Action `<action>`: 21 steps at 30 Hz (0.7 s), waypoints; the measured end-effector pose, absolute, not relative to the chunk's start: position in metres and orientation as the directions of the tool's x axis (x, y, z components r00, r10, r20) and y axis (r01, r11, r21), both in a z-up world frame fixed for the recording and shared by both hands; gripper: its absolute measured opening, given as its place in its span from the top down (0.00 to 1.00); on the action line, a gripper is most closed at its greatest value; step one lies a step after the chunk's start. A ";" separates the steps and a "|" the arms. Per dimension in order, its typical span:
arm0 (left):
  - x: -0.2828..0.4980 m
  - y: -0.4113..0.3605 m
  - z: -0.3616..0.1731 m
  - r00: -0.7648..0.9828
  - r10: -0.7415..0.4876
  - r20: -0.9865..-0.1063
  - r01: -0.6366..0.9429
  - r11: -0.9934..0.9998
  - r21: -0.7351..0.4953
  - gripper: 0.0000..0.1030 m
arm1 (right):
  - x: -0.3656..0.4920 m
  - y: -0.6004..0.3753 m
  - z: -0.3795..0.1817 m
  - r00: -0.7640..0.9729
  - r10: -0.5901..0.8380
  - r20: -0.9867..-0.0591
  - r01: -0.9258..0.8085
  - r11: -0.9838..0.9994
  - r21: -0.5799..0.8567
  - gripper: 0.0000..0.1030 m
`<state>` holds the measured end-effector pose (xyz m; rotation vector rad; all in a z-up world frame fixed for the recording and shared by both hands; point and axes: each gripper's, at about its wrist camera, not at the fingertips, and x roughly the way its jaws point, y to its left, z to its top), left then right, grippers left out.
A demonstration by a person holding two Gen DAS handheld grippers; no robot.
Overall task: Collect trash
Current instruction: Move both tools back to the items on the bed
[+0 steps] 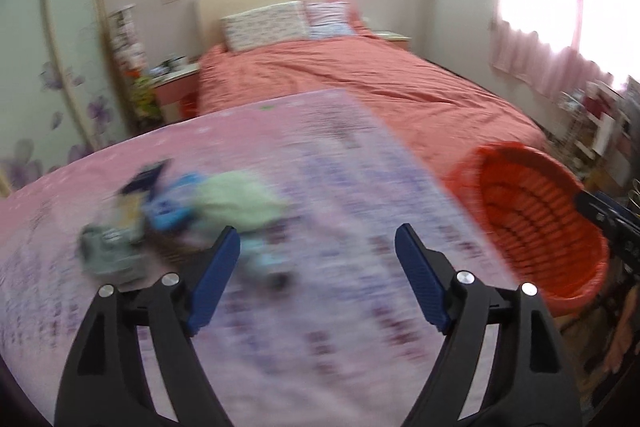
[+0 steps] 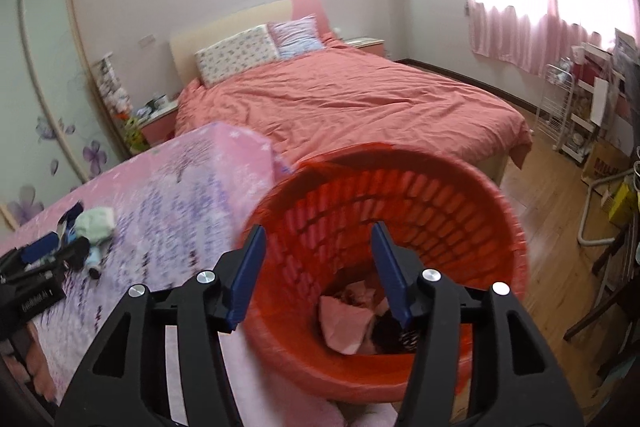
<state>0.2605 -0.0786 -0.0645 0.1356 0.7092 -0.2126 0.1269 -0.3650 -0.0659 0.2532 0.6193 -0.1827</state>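
A pile of trash lies on the pink flowered tablecloth (image 1: 320, 187): a pale green crumpled piece (image 1: 236, 201), blue wrappers (image 1: 172, 211) and a grey packet (image 1: 108, 251), all blurred. My left gripper (image 1: 318, 255) is open and empty, just right of the pile. An orange slatted bin (image 2: 400, 227) stands tilted at the table's right edge, with pink crumpled paper (image 2: 344, 319) inside. My right gripper (image 2: 318, 255) is open and empty over the bin's mouth. The pile also shows in the right wrist view (image 2: 92, 227), with the left gripper (image 2: 48, 255) beside it.
A bed with a salmon cover (image 2: 340, 99) stands behind the table. A wardrobe with flower decals (image 1: 52, 67) is at left. A white rack (image 2: 560, 107) and cluttered shelves stand at right on the wooden floor (image 2: 552, 187). The bin also shows in the left wrist view (image 1: 532, 223).
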 end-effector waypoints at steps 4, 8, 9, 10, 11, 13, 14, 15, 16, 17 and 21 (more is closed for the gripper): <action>0.272 -0.006 -0.070 0.741 -0.016 -0.672 0.083 0.994 0.067 0.23 | 0.132 -0.332 -0.067 0.795 -0.059 -0.603 0.188 0.970 0.152 0.45; 0.288 0.058 -0.076 0.715 0.072 -0.695 -0.061 0.997 0.040 0.25 | 0.139 -0.303 -0.070 0.785 -0.017 -0.619 0.132 0.981 0.139 0.45; 0.293 0.072 -0.080 0.701 0.080 -0.708 -0.088 0.996 0.025 0.27 | 0.141 -0.299 -0.071 0.783 -0.010 -0.622 0.123 0.983 0.138 0.45; 0.298 0.083 -0.084 0.686 0.079 -0.724 -0.107 0.994 0.007 0.31 | 0.142 -0.292 -0.071 0.780 -0.001 -0.625 0.111 0.984 0.137 0.45; 0.302 0.091 -0.086 0.673 0.074 -0.736 -0.120 0.993 -0.009 0.35 | 0.144 -0.286 -0.071 0.777 0.009 -0.629 0.098 0.986 0.135 0.45; 0.312 0.104 -0.093 0.649 0.056 -0.759 -0.140 0.989 -0.047 0.39 | 0.146 -0.274 -0.071 0.773 0.021 -0.634 0.079 0.988 0.130 0.45; 0.315 0.107 -0.096 0.643 0.047 -0.765 -0.143 0.988 -0.060 0.42 | 0.148 -0.268 -0.071 0.771 0.028 -0.636 0.068 0.990 0.126 0.45; 0.319 0.110 -0.098 0.637 0.029 -0.770 -0.144 0.986 -0.082 0.44 | 0.149 -0.264 -0.071 0.769 0.033 -0.639 0.058 0.991 0.121 0.45; 0.322 0.113 -0.100 0.636 0.017 -0.771 -0.141 0.985 -0.095 0.48 | 0.150 -0.259 -0.071 0.767 0.036 -0.640 0.051 0.992 0.117 0.45; 0.323 0.114 -0.100 0.635 0.007 -0.772 -0.138 0.985 -0.104 0.54 | 0.151 -0.254 -0.071 0.766 0.040 -0.642 0.044 0.992 0.114 0.45; 0.327 0.112 -0.108 0.623 -0.007 -0.782 -0.118 0.988 -0.102 0.81 | 0.159 -0.235 -0.072 0.759 0.065 -0.648 0.011 0.994 0.113 0.45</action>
